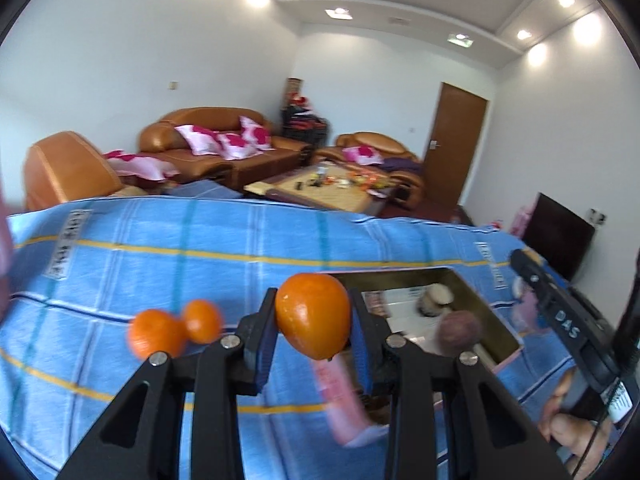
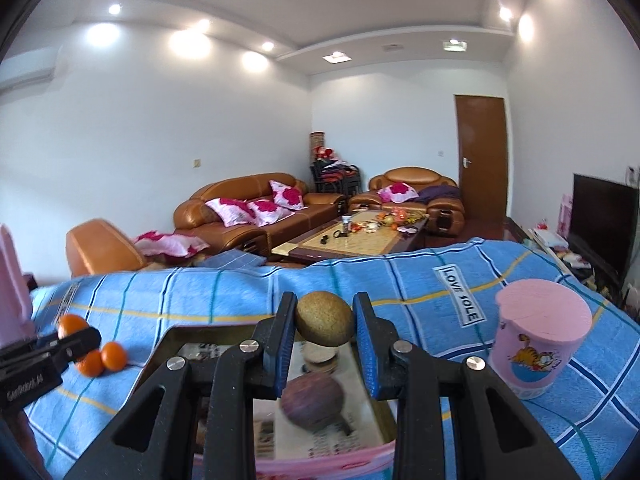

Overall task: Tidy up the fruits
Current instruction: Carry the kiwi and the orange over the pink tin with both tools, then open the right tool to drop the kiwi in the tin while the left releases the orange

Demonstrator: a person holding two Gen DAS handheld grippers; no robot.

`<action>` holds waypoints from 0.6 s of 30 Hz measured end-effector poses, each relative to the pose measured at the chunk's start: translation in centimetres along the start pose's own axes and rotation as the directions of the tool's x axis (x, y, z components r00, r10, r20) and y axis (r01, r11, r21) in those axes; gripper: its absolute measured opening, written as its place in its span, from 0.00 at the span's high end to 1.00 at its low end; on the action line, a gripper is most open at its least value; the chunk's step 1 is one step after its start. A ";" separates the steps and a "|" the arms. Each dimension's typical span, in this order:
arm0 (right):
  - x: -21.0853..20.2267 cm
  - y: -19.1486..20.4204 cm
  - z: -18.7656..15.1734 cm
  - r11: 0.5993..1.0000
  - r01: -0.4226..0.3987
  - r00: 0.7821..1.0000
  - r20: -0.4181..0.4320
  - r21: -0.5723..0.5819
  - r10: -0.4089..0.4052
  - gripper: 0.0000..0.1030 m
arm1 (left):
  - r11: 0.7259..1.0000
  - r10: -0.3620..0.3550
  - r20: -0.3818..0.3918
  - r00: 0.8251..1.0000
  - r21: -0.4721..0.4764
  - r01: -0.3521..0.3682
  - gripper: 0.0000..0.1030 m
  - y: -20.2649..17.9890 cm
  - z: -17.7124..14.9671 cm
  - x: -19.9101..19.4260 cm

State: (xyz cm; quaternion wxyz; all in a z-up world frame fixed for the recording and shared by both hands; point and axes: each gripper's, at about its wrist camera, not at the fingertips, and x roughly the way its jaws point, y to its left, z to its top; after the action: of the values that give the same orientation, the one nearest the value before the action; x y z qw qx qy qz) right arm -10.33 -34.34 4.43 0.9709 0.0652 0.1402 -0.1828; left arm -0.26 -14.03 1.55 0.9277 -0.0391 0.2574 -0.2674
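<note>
While both fruits are already clamped and lifted, the step in hand looks like carrying each one to its place, probably the open box (image 2: 168, 344) lined with printed paper that sits on the blue checked cloth (image 1: 160, 248) over the worktop.

At the lower centre of the left wrist view, the left hand-held gripper (image 1: 313, 322) is closed on an orange (image 1: 312, 316), its blue pads pressing the fruit's two sides. Two smaller oranges (image 1: 158, 332) lie touching each other on the cloth, just left of it in the frame. At the lower centre of the right wrist view, the right hand-held gripper (image 2: 325, 324) is clamped on a brown kiwi (image 2: 325, 324), held above the box. Inside the box a dark purple round fruit (image 2: 314, 398) and some pale round pieces (image 2: 318, 354) already lie on the paper.

To do this well, I would keep both grips steady and bring each fruit low over a bare patch of the paper before letting go, since round fruit will likely roll if dropped from height. The kiwi should go down clear of the purple fruit below it. The two grippers are near each other at the box, so one should probably release and draw back before the other comes in. A pink cup (image 2: 540, 344) with a cartoon print stands at the right of the frame, beside the box; swinging wide that way risks knocking it.
</note>
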 end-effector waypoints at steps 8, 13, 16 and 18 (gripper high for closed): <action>1.7 -1.6 0.4 0.999 0.019 0.999 -0.039 0.044 -0.017 0.70 | 0.999 -0.037 -0.042 0.998 0.017 0.037 0.66 -3.4 -0.1 3.3; 3.2 -2.4 0.1 0.990 -0.079 0.990 -0.104 0.118 0.092 0.70 | 0.994 -0.022 -0.073 0.997 0.102 0.029 0.66 -5.9 -0.8 4.4; 3.7 -1.8 -0.2 0.976 -0.170 0.973 -0.131 0.134 0.188 0.70 | 0.991 -0.022 -0.061 0.998 0.130 0.030 0.66 -6.2 -0.8 4.0; 3.6 -1.1 -0.4 0.973 -0.198 0.968 -0.136 0.115 0.213 0.70 | 0.992 -0.028 -0.069 0.997 0.125 0.036 0.66 -5.9 -0.8 4.1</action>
State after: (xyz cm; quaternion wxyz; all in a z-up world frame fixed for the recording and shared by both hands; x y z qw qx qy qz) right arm -7.61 -36.56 2.90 0.9670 0.1417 0.1948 -0.0827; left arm -0.49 -21.12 0.28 0.9147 0.0245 0.2706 -0.2990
